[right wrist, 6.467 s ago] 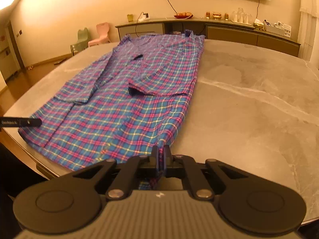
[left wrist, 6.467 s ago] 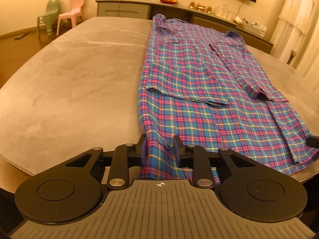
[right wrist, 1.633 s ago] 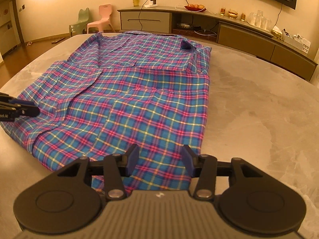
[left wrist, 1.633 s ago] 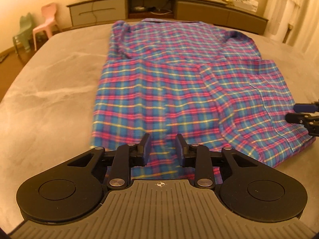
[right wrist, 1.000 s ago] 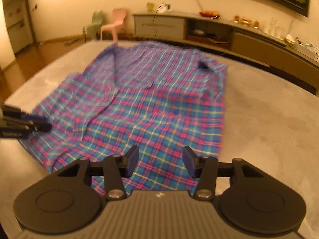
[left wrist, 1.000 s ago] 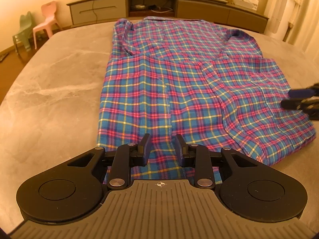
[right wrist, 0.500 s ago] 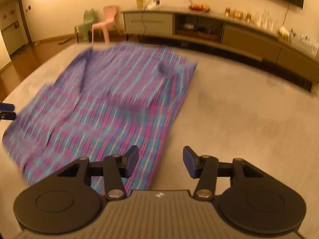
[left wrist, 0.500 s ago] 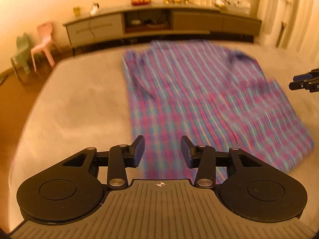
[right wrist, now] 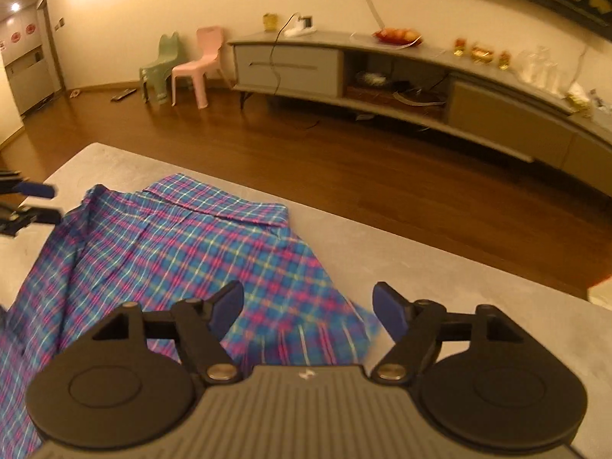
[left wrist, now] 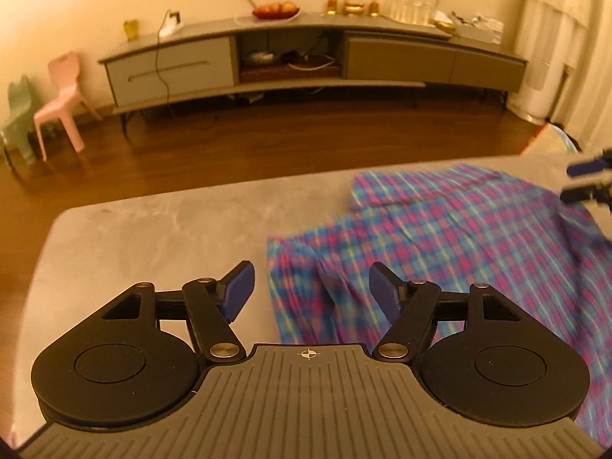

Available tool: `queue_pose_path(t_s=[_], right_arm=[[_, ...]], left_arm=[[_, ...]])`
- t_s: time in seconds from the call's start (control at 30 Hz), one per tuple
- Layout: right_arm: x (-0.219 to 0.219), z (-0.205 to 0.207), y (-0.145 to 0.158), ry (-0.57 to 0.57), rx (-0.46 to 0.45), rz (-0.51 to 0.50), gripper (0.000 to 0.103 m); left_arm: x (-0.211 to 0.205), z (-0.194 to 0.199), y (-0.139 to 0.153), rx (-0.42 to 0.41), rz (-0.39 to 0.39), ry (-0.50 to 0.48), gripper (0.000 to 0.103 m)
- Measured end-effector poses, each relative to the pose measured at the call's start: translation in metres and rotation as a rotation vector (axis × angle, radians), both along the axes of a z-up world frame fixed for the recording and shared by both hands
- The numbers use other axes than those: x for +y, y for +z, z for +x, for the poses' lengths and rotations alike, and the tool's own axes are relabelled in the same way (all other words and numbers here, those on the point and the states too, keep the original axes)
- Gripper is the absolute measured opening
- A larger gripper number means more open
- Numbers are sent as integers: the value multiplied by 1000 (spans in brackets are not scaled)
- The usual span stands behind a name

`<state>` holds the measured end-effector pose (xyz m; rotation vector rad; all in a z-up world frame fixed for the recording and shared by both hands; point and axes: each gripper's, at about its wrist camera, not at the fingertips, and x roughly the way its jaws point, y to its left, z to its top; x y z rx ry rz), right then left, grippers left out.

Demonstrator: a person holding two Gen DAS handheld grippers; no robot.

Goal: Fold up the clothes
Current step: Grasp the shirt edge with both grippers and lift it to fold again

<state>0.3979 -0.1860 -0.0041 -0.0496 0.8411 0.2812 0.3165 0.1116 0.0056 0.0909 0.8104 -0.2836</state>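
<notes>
The left gripper (left wrist: pixel 309 287), black with blue-padded fingers (left wrist: pixel 239 288), stood wide apart and held nothing; between its fingers lay the near left edge of a blue, pink and yellow plaid cotton shirt (left wrist: pixel 459 237), blurred in that view. The right gripper (right wrist: pixel 308 308), of the same build, was likewise spread wide and empty, its fingers (right wrist: pixel 388 311) poised over the right edge of the plaid shirt (right wrist: pixel 183 252). Whether either gripper touched the cloth could not be told.

The shirt lay flat on a grey stone-patterned desk (left wrist: pixel 160 229), its collar end toward the desk's far edge. In the right wrist view the shirt filled the left part of the grey desk (right wrist: pixel 440 267), and the left gripper's fingertips showed at the left border of the frame, just beside the shirt's far left corner. In the left wrist view the right gripper's tips appeared at the right border, above the shirt.

Beyond the desk spread a dark wooden floor (left wrist: pixel 267 145), then a long grey low sideboard (left wrist: pixel 306 61) against the wall, carrying a red bowl of fruit (left wrist: pixel 275 9). To the left stood a small pink plastic chair (right wrist: pixel 199 65) and a small green plastic chair (right wrist: pixel 160 65), side by side.
</notes>
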Motion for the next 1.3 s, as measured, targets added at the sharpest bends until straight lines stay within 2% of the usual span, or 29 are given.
queue_pose_path(t_s=[0.1, 0.13, 0.17, 0.2, 0.23, 0.27, 0.3, 0.33, 0.37, 0.5, 0.6, 0.67, 0.73, 0.83, 0.87, 0.93, 0.97, 1.03, 1.2, 1.27, 1.3], right_arm=[[8, 21, -14, 24, 32, -7, 76], [11, 26, -18, 33, 41, -14, 76], [14, 31, -22, 42, 50, -21, 75], [16, 33, -26, 53, 60, -29, 69], [19, 35, -30, 70, 74, -35, 63], [22, 36, -34, 89, 92, -39, 42], [25, 35, -35, 105, 90, -50, 25], [27, 32, -34, 113, 81, -63, 12], [29, 29, -33, 115, 78, -67, 5], [33, -7, 0, 125, -56, -58, 3], [38, -68, 39, 154, -184, -38, 3], [45, -129, 61, 188, -282, -51, 3], [55, -200, 69, 228, -358, -99, 3], [73, -304, 59, 297, -417, -215, 3], [78, -330, 50, 311, -406, -250, 3], [81, -361, 22, 305, -322, -276, 3], [80, -372, 8, 281, -275, -283, 5], [72, -385, -8, 183, -196, -273, 12], [51, -409, 13, 33, -152, -57, 23], [43, -408, 16, -7, -93, 97, 28], [41, -405, 15, -34, -47, 209, 37]], left_arm=[[5, 28, -19, 39, -44, 18, 58], [5, 30, -22, 46, -58, 13, 51], [6, 33, -26, 54, -73, 7, 36], [7, 34, -29, 66, -98, -7, 29], [6, 31, -30, 64, -113, -27, 14], [4, 28, -30, 56, -104, -45, 2], [1, 25, -30, 47, -94, -63, 2], [-1, 22, -30, 38, -84, -80, 0], [-2, 19, -29, 27, -75, -86, 0], [10, -10, -8, -56, -132, -78, 0], [27, -60, 15, -140, -212, -99, 0], [42, -107, 26, -186, -252, -107, 0], [57, -160, 27, -189, -283, -108, 0], [73, -229, 11, -128, -290, -96, 0], [75, -247, 2, -85, -286, -102, 0], [76, -278, -10, -34, -257, -99, 1], [77, -290, -14, -14, -261, -99, 6], [83, -306, -17, 10, -275, -72, 7], [94, -332, 0, -17, -318, -28, 7], [82, -341, 3, -21, -331, -64, 9], [75, -345, 3, -18, -330, -89, 9]])
